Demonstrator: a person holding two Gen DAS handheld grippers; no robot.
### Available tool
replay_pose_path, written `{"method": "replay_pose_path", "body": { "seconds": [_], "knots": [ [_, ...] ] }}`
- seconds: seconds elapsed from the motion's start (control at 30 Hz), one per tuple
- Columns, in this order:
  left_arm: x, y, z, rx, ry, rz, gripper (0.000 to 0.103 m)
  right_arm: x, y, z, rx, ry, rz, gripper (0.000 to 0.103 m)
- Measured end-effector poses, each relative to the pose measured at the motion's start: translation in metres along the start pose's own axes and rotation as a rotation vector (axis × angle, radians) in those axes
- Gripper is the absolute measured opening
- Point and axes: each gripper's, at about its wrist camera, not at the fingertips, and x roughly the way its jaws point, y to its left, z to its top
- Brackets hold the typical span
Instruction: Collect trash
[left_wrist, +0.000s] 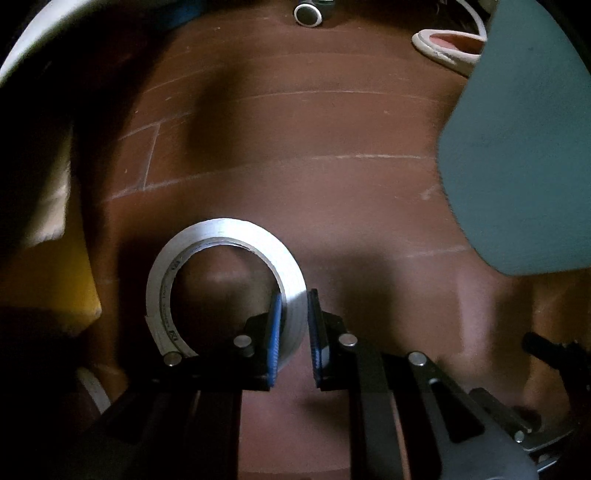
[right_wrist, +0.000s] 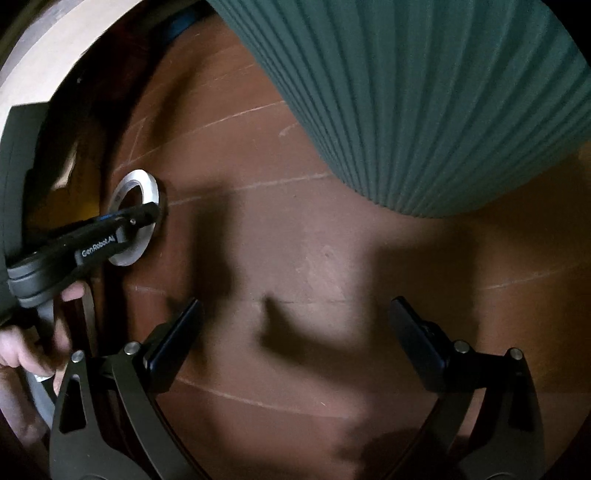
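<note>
Left wrist view, nearest first: the left gripper (left_wrist: 295, 332) has its blue pads (left_wrist: 275, 332) nearly together on the wall of a tape roll (left_wrist: 221, 236), one pad inside the ring and the other outside. Pinching the wall this way suits a hollow ring too wide to span, and it looks like a firm hold. Whether the roll rests on the floor (left_wrist: 295, 147) or hangs just above it I cannot tell. Beyond it the brown tiles run bare up to a teal bin (left_wrist: 517, 147) on the right, probably where the trash belongs. Farthest off, a pink slipper (left_wrist: 447, 44) lies by the bin's edge.

The right wrist view shows the right gripper (right_wrist: 295, 332) spread wide with nothing between its fingers, hovering over bare tiles, likely kept clear so as not to crowd the other. Off to the left the left gripper (right_wrist: 147, 218) grips the tape roll (right_wrist: 136, 181). The ribbed teal bin (right_wrist: 424, 110) fills the upper right, near enough for a short carry.
</note>
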Motion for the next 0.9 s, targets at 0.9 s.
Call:
{"method": "replay_pose_path", "body": {
  "seconds": [0.9],
  "knots": [
    [-0.278, -0.049, -0.042, -0.065, 0.091, -0.065, 0.014, -0.294, 0.038, -0.009, -0.031, 0.009, -0.153, 0.099]
  ]
}}
